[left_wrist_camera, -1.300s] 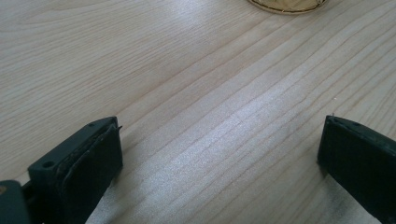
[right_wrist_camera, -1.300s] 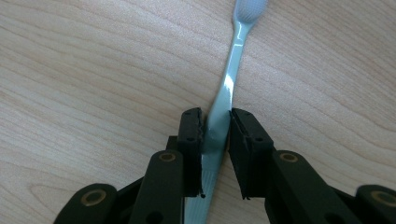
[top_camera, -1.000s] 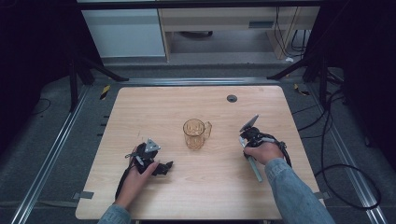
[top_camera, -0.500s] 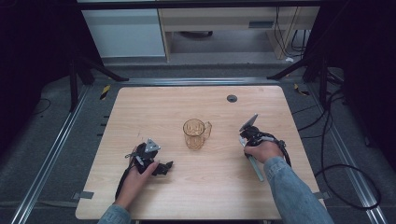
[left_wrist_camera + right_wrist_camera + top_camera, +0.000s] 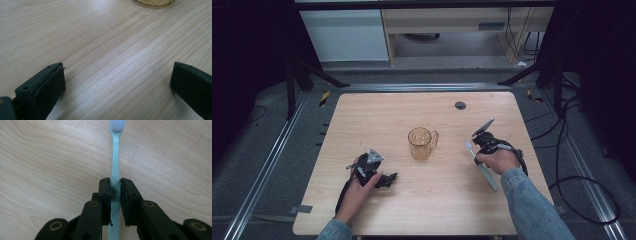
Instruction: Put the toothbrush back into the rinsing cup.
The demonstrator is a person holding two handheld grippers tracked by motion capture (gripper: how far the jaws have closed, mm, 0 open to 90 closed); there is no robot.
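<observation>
Clamping a pale blue-green toothbrush (image 5: 115,157), the right gripper (image 5: 115,185) has both black jaws pressed against the handle, bristle head pointing away toward the top of the right gripper view. In the high view the right gripper (image 5: 484,141) sits right of centre, the brush handle running down and to the right beneath the right hand (image 5: 498,161), the head end toward the upper left.

Left gripper (image 5: 117,82): jaws spread wide, nothing between them, bare wood below. In the high view the left gripper (image 5: 371,167) lies low on the table (image 5: 362,115) in the lower left, the left hand (image 5: 357,187) around it.

An amber glass mug (image 5: 422,143) stands upright at the frame's centre, between the two grippers and apart from both; handle toward the right. Its base edge shows at the top of the left gripper view.

Judgement: the brush is gripped, the carry to the mug not yet begun. Next move likely calls for lifting the brush, tipping it toward vertical and lowering one end through the mug's rim; the left gripper could steady the mug, which looks light and may slide or tip.

Hard to make out: whether the brush rests on the table or is just clear of it; the tail of the handle is cut off at the bottom of the right gripper view. A small dark round thing (image 5: 460,105) near the table's far edge is too small to identify.
</observation>
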